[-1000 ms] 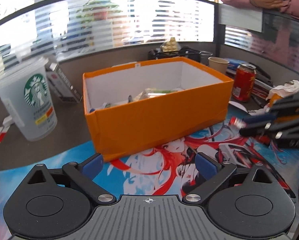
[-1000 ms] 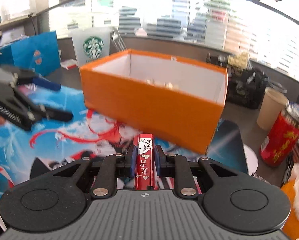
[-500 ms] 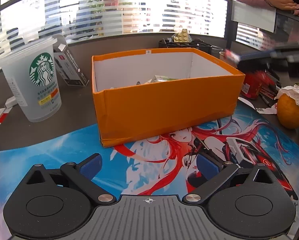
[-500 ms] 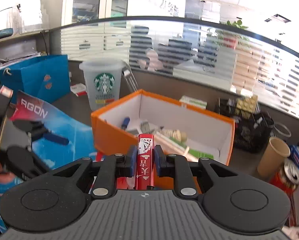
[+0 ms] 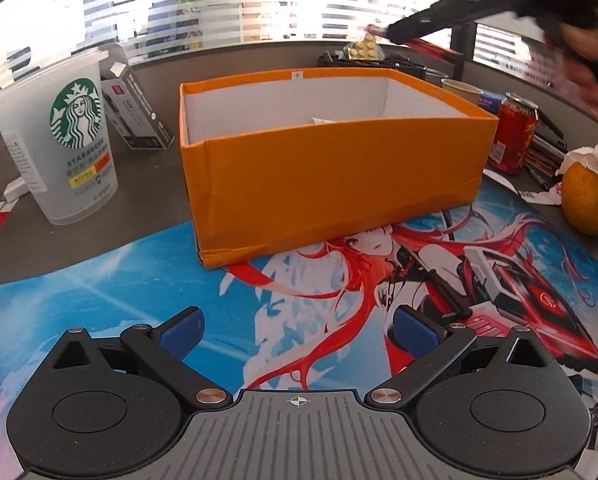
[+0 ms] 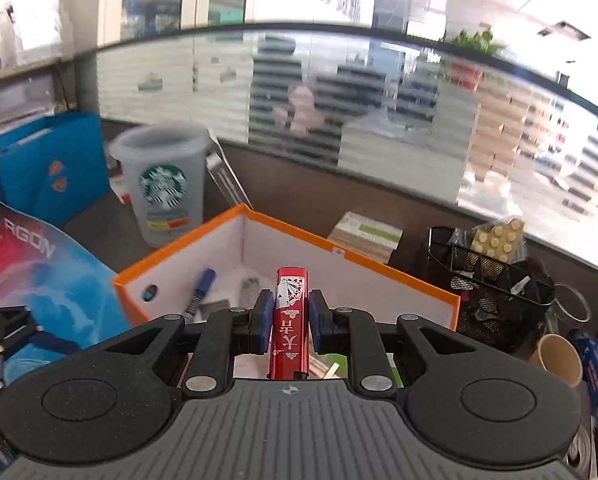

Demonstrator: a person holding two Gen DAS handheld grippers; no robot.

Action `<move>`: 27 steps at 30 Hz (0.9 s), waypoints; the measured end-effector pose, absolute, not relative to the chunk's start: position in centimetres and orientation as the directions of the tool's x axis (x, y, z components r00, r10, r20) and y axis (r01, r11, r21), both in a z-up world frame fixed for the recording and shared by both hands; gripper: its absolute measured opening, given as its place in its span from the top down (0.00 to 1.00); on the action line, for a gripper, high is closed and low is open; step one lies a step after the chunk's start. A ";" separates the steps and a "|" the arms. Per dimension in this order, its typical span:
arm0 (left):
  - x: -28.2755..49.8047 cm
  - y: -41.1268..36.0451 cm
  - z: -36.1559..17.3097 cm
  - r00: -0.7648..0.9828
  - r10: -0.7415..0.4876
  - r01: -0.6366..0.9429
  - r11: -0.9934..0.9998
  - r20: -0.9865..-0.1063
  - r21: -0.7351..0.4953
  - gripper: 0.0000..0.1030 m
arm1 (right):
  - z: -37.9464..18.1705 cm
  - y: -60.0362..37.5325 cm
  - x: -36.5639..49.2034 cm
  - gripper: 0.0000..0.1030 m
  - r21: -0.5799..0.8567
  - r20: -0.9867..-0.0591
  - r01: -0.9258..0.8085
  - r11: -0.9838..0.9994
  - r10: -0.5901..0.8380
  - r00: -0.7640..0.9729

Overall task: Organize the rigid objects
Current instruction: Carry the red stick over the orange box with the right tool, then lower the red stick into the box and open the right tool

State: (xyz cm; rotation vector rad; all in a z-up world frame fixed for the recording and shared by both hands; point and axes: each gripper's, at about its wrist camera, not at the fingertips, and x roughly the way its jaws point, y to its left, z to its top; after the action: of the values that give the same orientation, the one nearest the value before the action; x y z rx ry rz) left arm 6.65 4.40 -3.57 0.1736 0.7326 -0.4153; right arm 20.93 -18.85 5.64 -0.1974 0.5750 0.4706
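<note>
Red card pack (image 6: 290, 322) clamped in R gripper (image 6: 289, 316), above orange box (image 6: 383, 270).

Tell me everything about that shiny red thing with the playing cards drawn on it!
The slim, glossy red metal-looking box is long and narrow, with a fan of silver playing cards printed near its far end and silver characters and small ornaments below. The right gripper is shut on it, blue pads pressing both long sides. It points forward, held in the air above the open orange cardboard box. Its near end is hidden behind the gripper body. Nothing else touches it.
</note>
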 end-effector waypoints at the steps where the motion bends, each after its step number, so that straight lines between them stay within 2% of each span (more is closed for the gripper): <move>1: 6.7 4.3 -3.7 0.664 -0.307 0.429 0.903 -0.682 0.012 0.01 | 5.1 -18.9 22.1 0.83 -0.037 -0.589 -0.486 0.873 0.374 0.717; 10: 7.1 3.9 -4.8 0.641 -0.298 0.441 0.897 -0.707 0.022 0.01 | 0.8 -17.1 30.0 0.83 0.025 -0.716 -0.524 0.851 0.381 0.585; 14: 7.3 4.0 -5.0 0.632 -0.289 0.432 0.901 -0.719 0.018 0.01 | -0.6 -15.5 32.4 0.83 0.000 -0.756 -0.538 0.843 0.352 0.552; 23: 7.0 3.8 -5.1 0.624 -0.290 0.453 0.891 -0.726 0.033 0.01 | -2.1 -14.5 34.6 0.82 0.020 -0.792 -0.552 0.834 0.350 0.500; 24: 7.1 3.8 -5.2 0.623 -0.289 0.451 0.892 -0.727 0.032 0.01 | -2.0 -14.4 34.6 0.78 0.019 -0.792 -0.557 0.830 0.353 0.499; 25: 7.1 3.8 -5.2 0.622 -0.288 0.448 0.893 -0.729 0.030 0.01 | -2.0 -14.3 34.5 0.68 0.013 -0.795 -0.560 0.828 0.348 0.496; 26: 7.2 3.8 -5.2 0.620 -0.287 0.446 0.895 -0.730 0.026 0.01 | -2.0 -14.2 34.5 0.64 0.000 -0.795 -0.561 0.828 0.341 0.501; 27: 7.2 3.8 -5.2 0.618 -0.289 0.445 0.895 -0.731 0.023 0.01 | -2.1 -14.1 34.4 0.64 -0.003 -0.796 -0.562 0.827 0.338 0.502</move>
State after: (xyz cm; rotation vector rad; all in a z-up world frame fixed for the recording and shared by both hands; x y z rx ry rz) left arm 7.18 3.76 -5.23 0.2101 0.8001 -0.4257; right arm 34.45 -14.13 -2.05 -0.2774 0.8913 0.5518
